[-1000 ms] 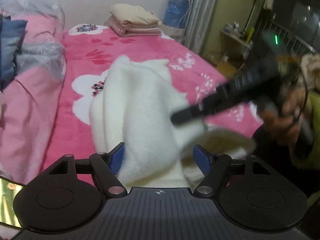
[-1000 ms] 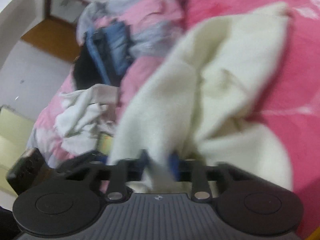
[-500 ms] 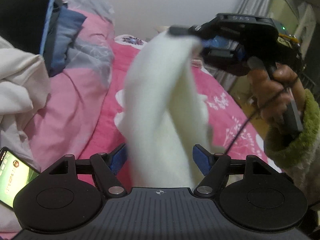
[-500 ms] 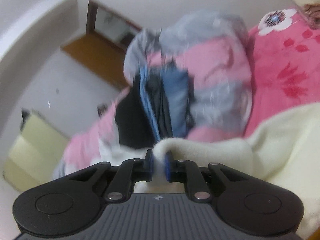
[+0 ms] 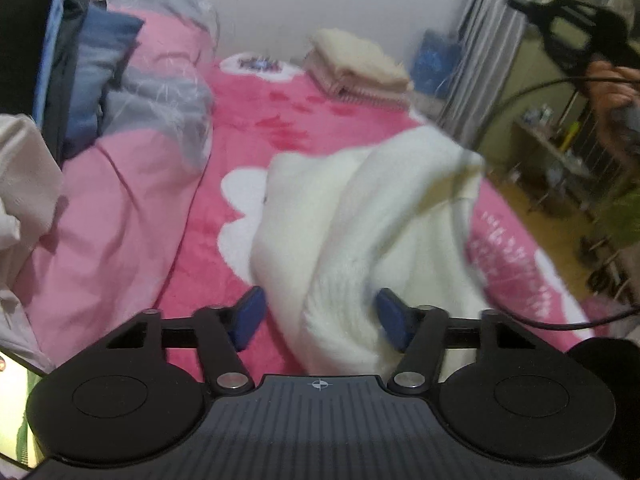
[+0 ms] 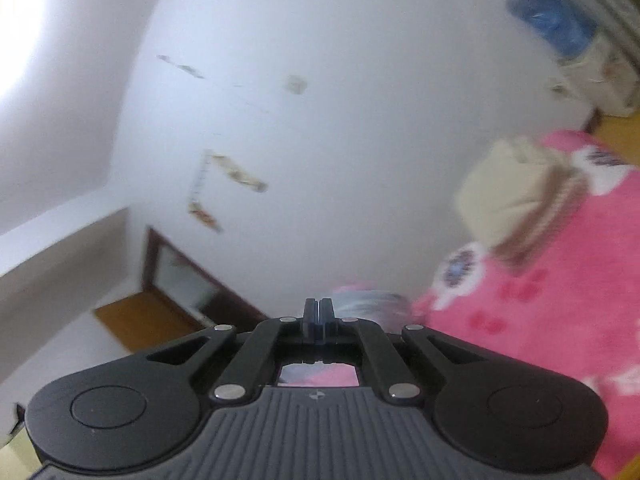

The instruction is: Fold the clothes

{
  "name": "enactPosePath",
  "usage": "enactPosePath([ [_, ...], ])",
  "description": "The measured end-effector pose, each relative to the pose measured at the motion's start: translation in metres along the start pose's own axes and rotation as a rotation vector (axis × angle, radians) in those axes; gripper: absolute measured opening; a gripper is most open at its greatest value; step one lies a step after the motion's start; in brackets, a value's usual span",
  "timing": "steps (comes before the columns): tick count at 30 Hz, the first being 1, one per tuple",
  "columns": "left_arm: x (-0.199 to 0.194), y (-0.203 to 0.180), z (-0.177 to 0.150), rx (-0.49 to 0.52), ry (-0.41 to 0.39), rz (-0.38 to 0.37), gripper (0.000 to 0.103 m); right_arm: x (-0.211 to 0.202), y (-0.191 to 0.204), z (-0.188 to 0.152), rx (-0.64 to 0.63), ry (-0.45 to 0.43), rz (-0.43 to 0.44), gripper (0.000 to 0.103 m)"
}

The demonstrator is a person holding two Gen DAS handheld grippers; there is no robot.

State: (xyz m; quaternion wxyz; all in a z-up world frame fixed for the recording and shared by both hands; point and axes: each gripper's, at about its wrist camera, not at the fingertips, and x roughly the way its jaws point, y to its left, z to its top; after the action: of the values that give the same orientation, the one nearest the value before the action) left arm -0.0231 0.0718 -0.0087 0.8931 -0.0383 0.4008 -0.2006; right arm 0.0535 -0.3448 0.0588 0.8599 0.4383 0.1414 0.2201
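Note:
A white fluffy garment [image 5: 360, 216] lies bunched on the pink flowered bed cover [image 5: 280, 128], its near end running back between the blue pads of my left gripper [image 5: 320, 316]. Those jaws are closing; pink cover still shows between the left pad and the cloth, so the pads are not pressing on it. My right gripper [image 6: 319, 312] is shut with nothing between its pads and points level at the white wall. In the left wrist view my right gripper [image 5: 520, 3] is a blurred dark shape high at the upper right, held by a hand.
A folded stack of clothes [image 5: 360, 68] sits at the far end of the bed, also in the right wrist view as the folded stack [image 6: 516, 200]. Unfolded clothes and a pink duvet [image 5: 92, 80] are heaped on the left. A black cable [image 5: 520, 96] hangs at the right.
The right gripper has let go of the white garment, closed fully and swung up and away toward the wall. The lifted cloth has dropped back onto the bed. The left jaws have narrowed.

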Motion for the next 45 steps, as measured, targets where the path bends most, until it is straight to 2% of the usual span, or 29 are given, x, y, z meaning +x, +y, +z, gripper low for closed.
enactPosePath([
  [1,0.005,0.001,-0.001,-0.008,0.017,0.014,0.049,-0.003,0.000,-0.004,-0.044,0.033,-0.035,0.001],
  [5,0.011,0.010,-0.004,-0.065,0.049,0.049,0.012,-0.009,0.010,-0.048,-0.289,0.240,-0.131,0.007],
  [7,0.005,0.013,0.000,-0.083,0.030,0.072,0.009,-0.011,0.013,-0.078,-0.363,0.350,-0.129,0.015],
  [9,-0.005,0.012,0.009,-0.072,-0.016,0.096,0.008,-0.011,0.017,-0.107,-0.388,0.460,-0.102,0.031],
  [11,-0.017,0.010,0.020,-0.051,-0.068,0.116,0.008,-0.014,0.024,-0.133,-0.454,0.536,-0.104,0.039],
  [14,-0.031,0.005,0.052,0.010,-0.166,0.129,0.008,-0.025,0.036,-0.154,-0.542,0.554,-0.131,0.039],
  [17,-0.042,-0.005,0.092,0.101,-0.288,0.133,0.007,-0.033,0.036,-0.148,-0.511,0.512,-0.136,0.039],
  [19,-0.043,-0.013,0.120,0.150,-0.359,0.096,0.007,-0.042,0.034,-0.141,-0.489,0.474,-0.142,0.039],
  [20,-0.039,-0.018,0.131,0.173,-0.376,0.069,0.007,-0.046,0.034,-0.139,-0.494,0.457,-0.152,0.039],
  [23,-0.008,-0.026,0.152,0.194,-0.337,-0.044,0.008,-0.050,0.032,-0.135,-0.501,0.423,-0.192,0.040],
  [25,0.028,-0.027,0.153,0.194,-0.258,-0.101,0.014,-0.052,0.026,-0.137,-0.493,0.420,-0.231,0.042],
  [26,0.043,-0.025,0.150,0.181,-0.215,-0.095,0.020,-0.052,0.023,-0.139,-0.492,0.423,-0.257,0.042],
  [27,0.056,-0.023,0.145,0.161,-0.173,-0.070,0.032,-0.051,0.020,-0.141,-0.495,0.429,-0.280,0.042],
  [29,0.082,-0.018,0.134,0.120,-0.091,-0.019,0.041,-0.050,0.015,-0.145,-0.508,0.447,-0.321,0.042],
  [31,0.077,-0.006,0.126,0.019,-0.068,-0.039,0.048,-0.051,0.014,-0.147,-0.537,0.458,-0.334,0.042],
  [32,0.070,0.001,0.121,-0.038,-0.065,-0.058,0.057,-0.051,0.014,-0.148,-0.553,0.463,-0.337,0.043],
  [33,0.059,0.006,0.117,-0.079,-0.076,-0.074,0.063,-0.051,0.014,-0.148,-0.570,0.466,-0.337,0.043],
  [35,0.030,0.014,0.109,-0.114,-0.118,-0.096,0.068,-0.049,0.014,-0.145,-0.599,0.470,-0.332,0.043],
  [38,-0.003,0.007,0.099,-0.050,-0.152,-0.107,0.078,-0.042,0.016,-0.139,-0.633,0.461,-0.313,0.043],
  [39,-0.011,0.002,0.092,-0.028,-0.139,-0.127,0.084,-0.039,0.018,-0.137,-0.646,0.455,-0.305,0.043],
  [41,-0.022,-0.007,0.075,0.017,-0.097,-0.168,0.088,-0.030,0.020,-0.134,-0.683,0.440,-0.284,0.043],
  [43,-0.015,-0.018,0.052,0.074,-0.049,-0.147,0.088,-0.018,0.023,-0.132,-0.735,0.432,-0.264,0.045],
  [44,-0.010,-0.022,0.039,0.096,-0.026,-0.113,0.088,-0.008,0.024,-0.133,-0.782,0.439,-0.256,0.049],
  [45,-0.002,-0.025,0.026,0.112,-0.005,-0.067,0.087,0.003,0.026,-0.135,-0.839,0.452,-0.249,0.056],
])
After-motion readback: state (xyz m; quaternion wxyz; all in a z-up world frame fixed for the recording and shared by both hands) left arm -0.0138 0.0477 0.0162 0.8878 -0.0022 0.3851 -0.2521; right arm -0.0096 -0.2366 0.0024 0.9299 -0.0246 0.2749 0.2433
